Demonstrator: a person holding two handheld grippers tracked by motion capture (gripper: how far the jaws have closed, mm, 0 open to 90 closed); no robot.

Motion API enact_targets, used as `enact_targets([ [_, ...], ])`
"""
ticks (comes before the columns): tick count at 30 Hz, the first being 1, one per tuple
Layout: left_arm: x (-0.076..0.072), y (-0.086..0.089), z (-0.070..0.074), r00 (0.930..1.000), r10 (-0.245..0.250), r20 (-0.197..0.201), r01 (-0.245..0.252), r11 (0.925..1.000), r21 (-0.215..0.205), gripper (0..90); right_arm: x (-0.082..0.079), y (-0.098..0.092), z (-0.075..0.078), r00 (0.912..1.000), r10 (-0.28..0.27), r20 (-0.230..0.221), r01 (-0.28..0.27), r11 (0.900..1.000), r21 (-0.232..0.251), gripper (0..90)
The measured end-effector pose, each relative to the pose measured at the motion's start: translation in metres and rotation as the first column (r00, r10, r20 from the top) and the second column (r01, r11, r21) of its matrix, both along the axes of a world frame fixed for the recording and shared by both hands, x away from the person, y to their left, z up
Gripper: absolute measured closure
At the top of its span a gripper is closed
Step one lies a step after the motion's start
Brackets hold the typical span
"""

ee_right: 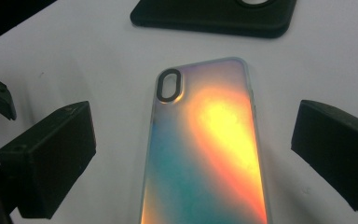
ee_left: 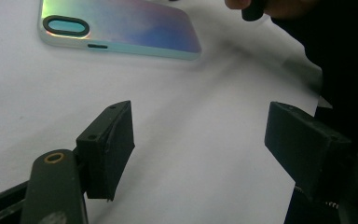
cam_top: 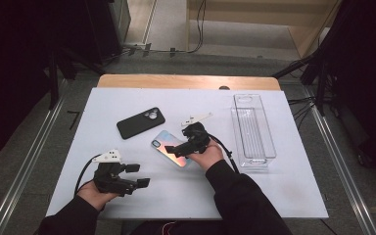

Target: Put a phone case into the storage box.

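Note:
An iridescent phone case (cam_top: 168, 145) lies flat, back up, in the middle of the white table (cam_top: 127, 98). My right gripper (cam_top: 180, 150) hovers low over its near end. In the right gripper view the gripper (ee_right: 196, 142) is open, with the case (ee_right: 205, 154) between the two jaws and a gap on each side. A black phone case (cam_top: 140, 122) lies just beyond it, seen too in the right gripper view (ee_right: 214, 18). My left gripper (cam_top: 138, 175) rests near the front left of the table, open and with nothing in it (ee_left: 205, 140); the iridescent case (ee_left: 121, 28) lies ahead of it.
A clear, long plastic bin (cam_top: 252, 129) stands at the right side of the table. The person's dark right sleeve (cam_top: 240, 196) reaches in from the front edge. Bare white tabletop lies between the two grippers and along the left side.

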State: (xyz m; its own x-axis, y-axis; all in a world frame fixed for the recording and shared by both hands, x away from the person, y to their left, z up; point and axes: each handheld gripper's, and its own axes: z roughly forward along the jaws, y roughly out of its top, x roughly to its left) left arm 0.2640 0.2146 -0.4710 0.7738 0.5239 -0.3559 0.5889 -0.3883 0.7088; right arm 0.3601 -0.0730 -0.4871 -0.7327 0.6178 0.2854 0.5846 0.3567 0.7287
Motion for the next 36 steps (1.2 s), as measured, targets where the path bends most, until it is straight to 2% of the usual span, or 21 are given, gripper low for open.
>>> enact_targets([
  [7,0.0,0.0,0.0,1.0,0.001,-0.001,-0.001,1.0,0.0,24.2,-0.003,0.003,-0.012,0.9999,0.0,-0.015,0.0,1.0,-0.028,0.0],
  [20,0.0,0.0,0.0,1.0,0.001,0.0,-0.001,1.0,0.0,24.3,-0.006,0.01,-0.026,1.0,0.005,-0.007,-0.006,0.998,-0.07,0.0],
  [26,0.0,0.0,0.0,1.0,0.001,-0.001,-0.001,1.0,0.002,24.3,-0.012,0.015,-0.031,0.9985,0.016,0.052,-0.009,0.991,-0.13,0.0],
  [31,0.0,0.0,0.0,1.0,0.003,0.001,-0.003,1.0,0.001,24.3,-0.014,0.018,-0.032,0.9974,0.016,0.07,-0.004,0.987,-0.16,0.0],
  [32,0.0,0.0,0.0,1.0,0.003,0.0,-0.003,1.0,0.002,24.3,-0.016,0.019,-0.031,0.9958,0.003,0.091,0.014,0.983,-0.183,3.4],
  [33,0.0,0.0,0.0,1.0,0.003,0.0,-0.003,1.0,0.002,24.3,-0.016,0.019,-0.031,0.9958,0.003,0.091,0.014,0.983,-0.183,3.4],
  [36,0.0,0.0,0.0,1.0,0.004,0.0,-0.004,1.0,0.001,24.3,-0.02,0.023,-0.032,0.9929,-0.007,0.119,0.034,0.973,-0.227,5.4],
])
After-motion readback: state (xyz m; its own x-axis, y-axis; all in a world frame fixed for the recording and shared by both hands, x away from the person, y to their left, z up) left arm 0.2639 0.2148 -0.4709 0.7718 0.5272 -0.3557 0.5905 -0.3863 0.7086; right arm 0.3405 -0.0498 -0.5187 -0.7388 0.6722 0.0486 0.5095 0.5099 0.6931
